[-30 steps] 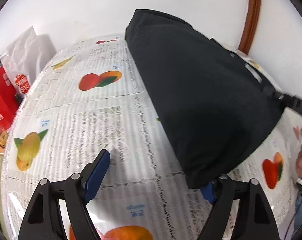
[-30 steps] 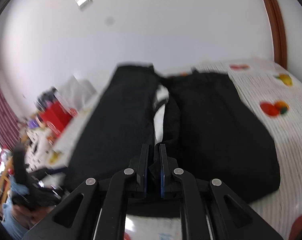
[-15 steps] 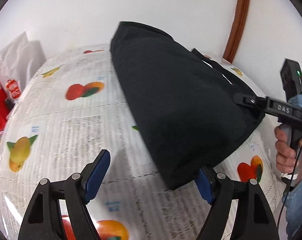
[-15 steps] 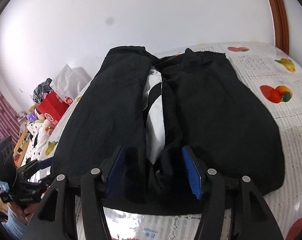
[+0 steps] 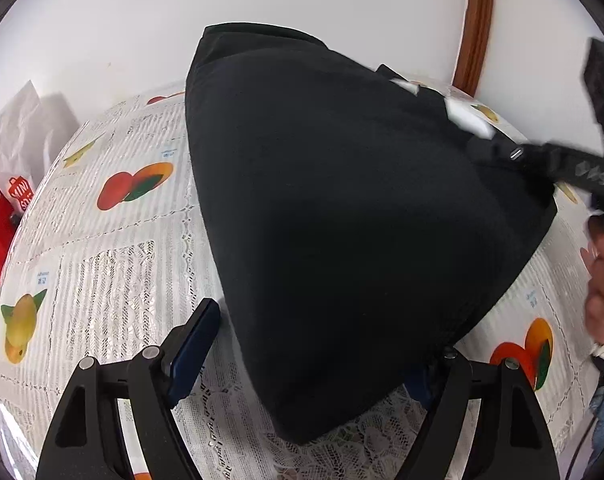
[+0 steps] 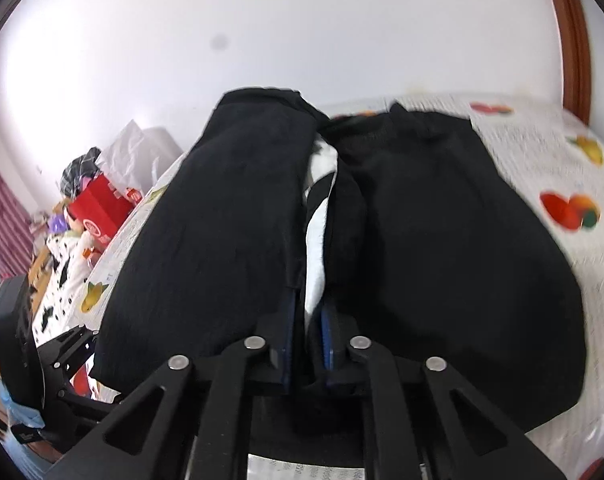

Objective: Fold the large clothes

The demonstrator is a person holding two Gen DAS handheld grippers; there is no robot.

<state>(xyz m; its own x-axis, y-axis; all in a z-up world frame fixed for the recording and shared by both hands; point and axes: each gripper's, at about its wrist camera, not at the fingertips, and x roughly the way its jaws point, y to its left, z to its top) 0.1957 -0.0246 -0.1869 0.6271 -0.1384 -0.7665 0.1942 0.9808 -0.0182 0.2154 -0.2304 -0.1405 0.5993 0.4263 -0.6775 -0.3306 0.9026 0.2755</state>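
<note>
garment: black garment (image 5: 342, 208) spread on the worktop (image 5: 113, 264)
left gripper (image 5: 314, 356): jaws wide, opened further, straddling its near corner
right gripper (image 6: 306, 340): just closed on the centre hem
hidden: right blue pad under cloth
room: fruit-print lace cover, white wall

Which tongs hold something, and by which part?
The right tongs have just closed on the black garment at its near middle edge. The left tongs stand open, gripping nothing.

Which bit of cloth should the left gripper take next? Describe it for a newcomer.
Start at the fruit-print tablecloth and find the black garment on it. Follow its edge to the near corner between the left gripper's open fingers, the only corner pointing at that camera.
</note>
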